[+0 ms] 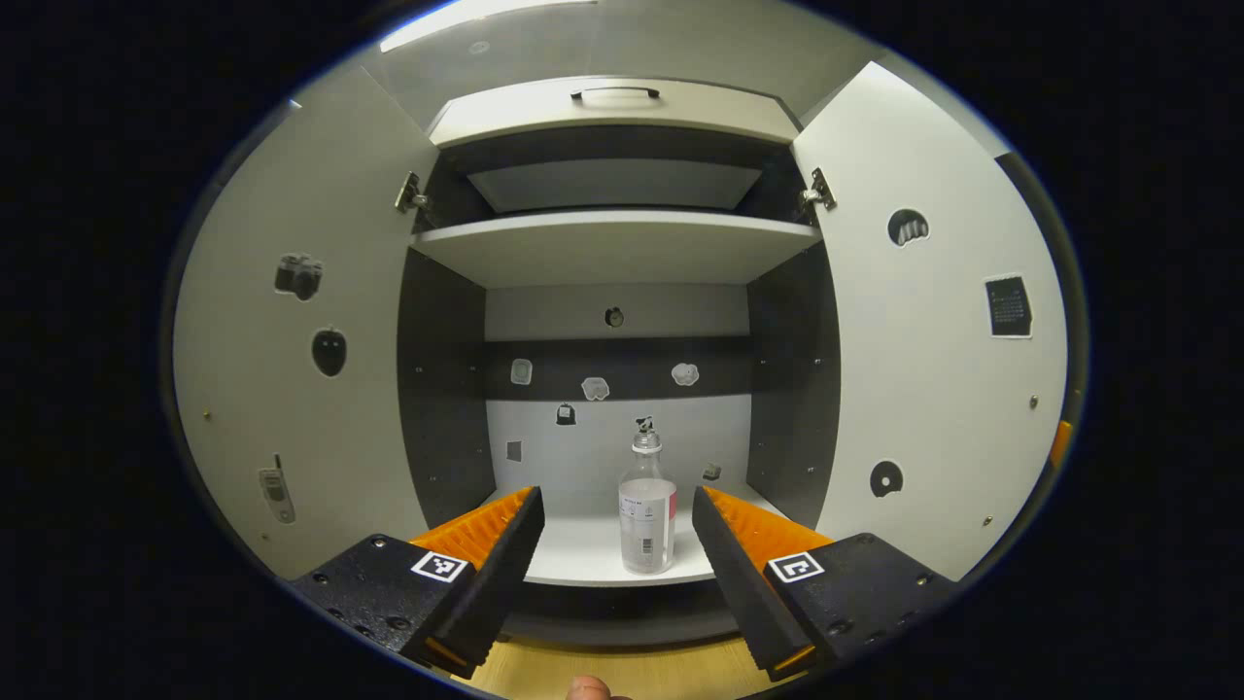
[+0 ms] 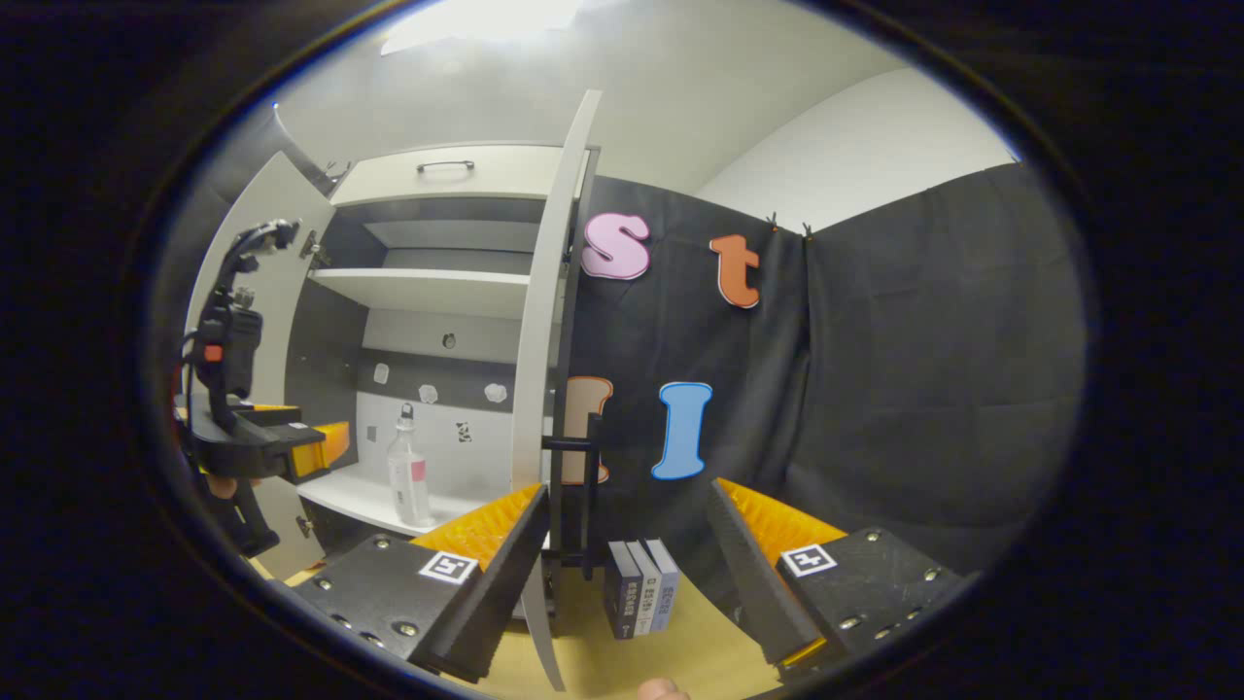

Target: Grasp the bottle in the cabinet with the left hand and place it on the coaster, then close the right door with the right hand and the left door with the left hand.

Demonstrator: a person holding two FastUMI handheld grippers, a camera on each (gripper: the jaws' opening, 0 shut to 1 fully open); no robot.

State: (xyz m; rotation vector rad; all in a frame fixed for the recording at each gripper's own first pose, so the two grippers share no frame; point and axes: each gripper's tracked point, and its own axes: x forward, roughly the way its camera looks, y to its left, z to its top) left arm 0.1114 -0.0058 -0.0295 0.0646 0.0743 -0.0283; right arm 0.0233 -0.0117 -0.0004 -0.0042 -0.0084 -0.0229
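The bottle [image 1: 647,513] stands upright on the lowest shelf [image 1: 583,554] of the cabinet, near the shelf's front edge and well clear of both side walls. It is clear plastic with a narrow neck, a small pump or cap on top and a label wrapped around its lower body. I cannot tell how full it is, but I judge it light, with thin walls that will give under a hard squeeze and a smooth surface that could slip. The label band looks like the best place to take hold: the body is widest and straightest there, and low enough that the bottle should not swing or tip as I lift it. The neck seems too narrow and the top too fiddly.

My left gripper [image 1: 616,530] is spread wide and holds nothing; the bottle sits framed between its two fingers but farther in, not yet touched. I need to go straight forward and close gently.

Both doors stand open: the left door [image 1: 292,340] and the right door [image 1: 923,321] flank the opening. In the right gripper view, my right gripper [image 2: 627,530] is also wide apart and empty, near the right door's edge, above a few books [image 2: 639,586] standing on the wooden table [image 2: 680,651].
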